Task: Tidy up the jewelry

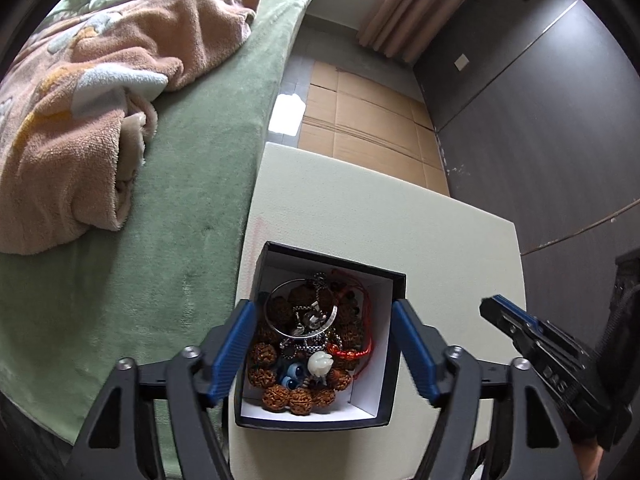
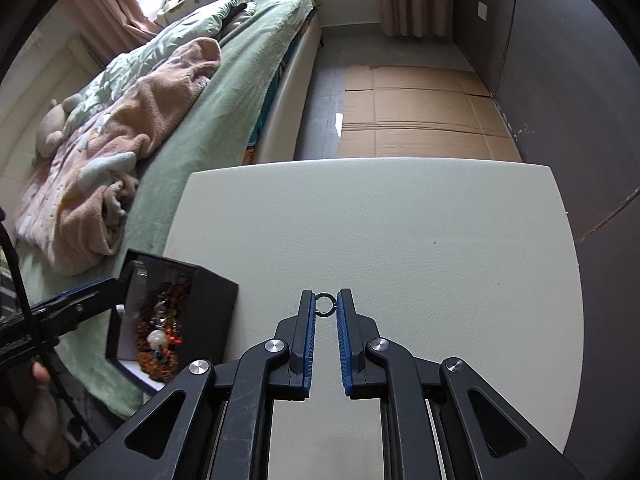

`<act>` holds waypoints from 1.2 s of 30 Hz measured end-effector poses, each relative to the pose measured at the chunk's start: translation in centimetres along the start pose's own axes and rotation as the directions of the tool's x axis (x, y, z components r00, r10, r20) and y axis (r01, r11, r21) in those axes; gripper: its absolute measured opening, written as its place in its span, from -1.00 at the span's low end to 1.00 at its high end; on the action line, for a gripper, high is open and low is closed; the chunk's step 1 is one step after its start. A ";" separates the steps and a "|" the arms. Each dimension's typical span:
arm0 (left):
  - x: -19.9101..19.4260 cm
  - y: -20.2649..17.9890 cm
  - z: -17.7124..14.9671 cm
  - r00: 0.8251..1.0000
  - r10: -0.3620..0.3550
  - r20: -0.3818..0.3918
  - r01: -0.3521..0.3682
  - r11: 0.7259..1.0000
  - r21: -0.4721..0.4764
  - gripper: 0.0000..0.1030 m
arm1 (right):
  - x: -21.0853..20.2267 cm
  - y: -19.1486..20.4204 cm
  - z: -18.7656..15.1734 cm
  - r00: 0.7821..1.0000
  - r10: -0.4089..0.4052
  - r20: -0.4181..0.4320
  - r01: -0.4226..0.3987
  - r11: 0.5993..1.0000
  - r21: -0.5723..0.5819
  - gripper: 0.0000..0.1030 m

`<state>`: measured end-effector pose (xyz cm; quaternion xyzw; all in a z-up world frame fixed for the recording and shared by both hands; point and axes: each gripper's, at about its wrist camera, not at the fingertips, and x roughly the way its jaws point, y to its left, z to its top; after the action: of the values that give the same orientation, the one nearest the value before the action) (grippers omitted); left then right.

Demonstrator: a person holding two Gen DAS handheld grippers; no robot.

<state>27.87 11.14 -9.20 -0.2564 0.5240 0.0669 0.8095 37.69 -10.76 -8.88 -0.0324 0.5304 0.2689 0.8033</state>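
Only in right wrist view: right gripper (image 2: 325,305) pinching small metal ring (image 2: 324,304) above pale tabletop (image 2: 440,240). Left view only: left gripper (image 1: 324,312) spread wide astride black square jewelry box (image 1: 384,360), gripping nothing.

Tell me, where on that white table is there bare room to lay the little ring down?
Nearly all of the white table is bare: the stretch from the black box across to its far and right edges. The crowded spot is inside the box, heaped with beads and chains. The right gripper pinches the ring.

We see a pale table (image 2: 400,220) beside the bed; on it sits an open black box (image 1: 394,344) near that edge.
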 end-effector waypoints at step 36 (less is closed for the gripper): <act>-4.9 5.7 -2.9 0.996 -0.020 0.090 0.024 0.999 -0.045 0.63 | -1.3 7.6 -1.7 0.987 0.160 0.027 -0.159 0.986 -0.043 0.27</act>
<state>21.24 15.40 -7.76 -0.2773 0.4828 0.0812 0.8267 32.32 -5.39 -6.72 -0.0019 0.5134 0.3436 0.7863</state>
